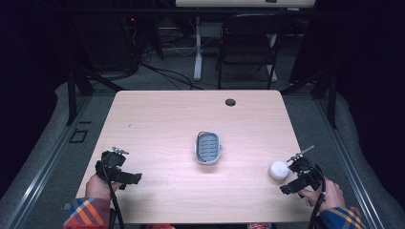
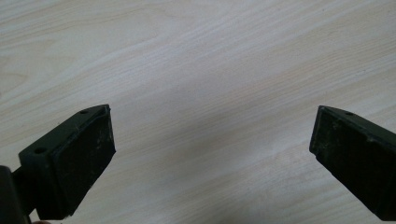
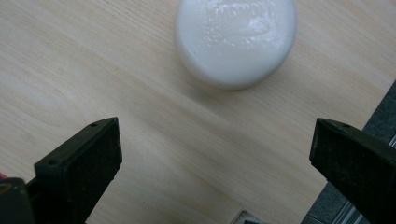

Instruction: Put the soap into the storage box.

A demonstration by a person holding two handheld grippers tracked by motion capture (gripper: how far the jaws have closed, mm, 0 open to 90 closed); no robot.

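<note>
So the white soap bar (image 3: 236,39) is sitting on the table (image 1: 162,119) near the right edge, just ahead of the right gripper (image 3: 212,163), a bit toward the far side from the jaws w/ bare wood between, not touching. Jaws on that one are spread wide, nothing in them. Soap looks roundish-oval, long axis runs roughly across the gap in the right gripper view, so imo a straight push fwd would bracket it. Right hand is way nearer; left gripper (image 2: 210,158) is over bare wood on the other side, jaws also wide apart, empty. Grey soap dish (image 1: 208,147) sits mid-table, btw the two. There's embossed lettering on top of the bar but can't read it tbh.
</note>
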